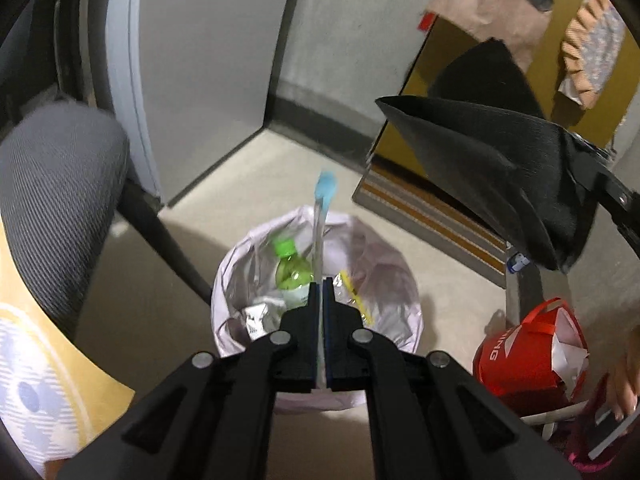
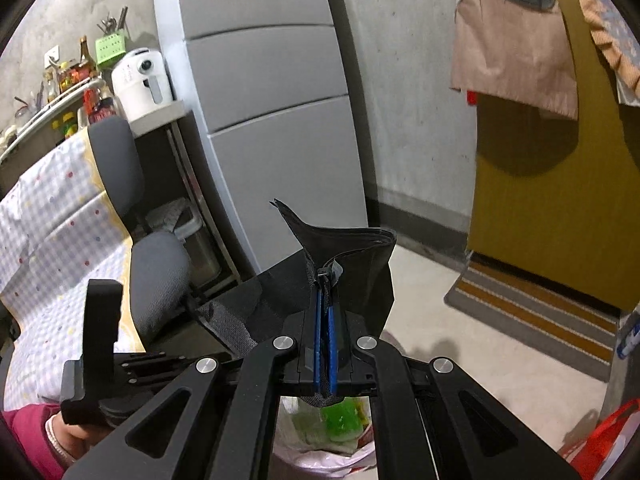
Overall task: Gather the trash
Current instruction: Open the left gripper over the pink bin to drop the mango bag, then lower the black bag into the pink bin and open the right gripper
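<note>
My left gripper [image 1: 322,284] is shut on a thin clear wrapper with a blue tip [image 1: 325,192] and holds it above a round trash bin [image 1: 400,280] lined with a pale pink bag. In the bin lie a green-capped bottle [image 1: 290,268] and several wrappers. My right gripper [image 2: 326,276] is shut on a black pouch [image 2: 352,256]. The pouch also shows in the left wrist view [image 1: 492,172], up to the right of the bin. The bin shows below the right gripper [image 2: 320,456].
A grey office chair [image 1: 52,200] stands left of the bin, by a table with a dotted cloth [image 2: 52,220]. A grey fridge [image 2: 272,112] stands behind. A red paper bag [image 1: 532,356] sits right of the bin. A striped mat [image 2: 540,312] lies before a yellow door.
</note>
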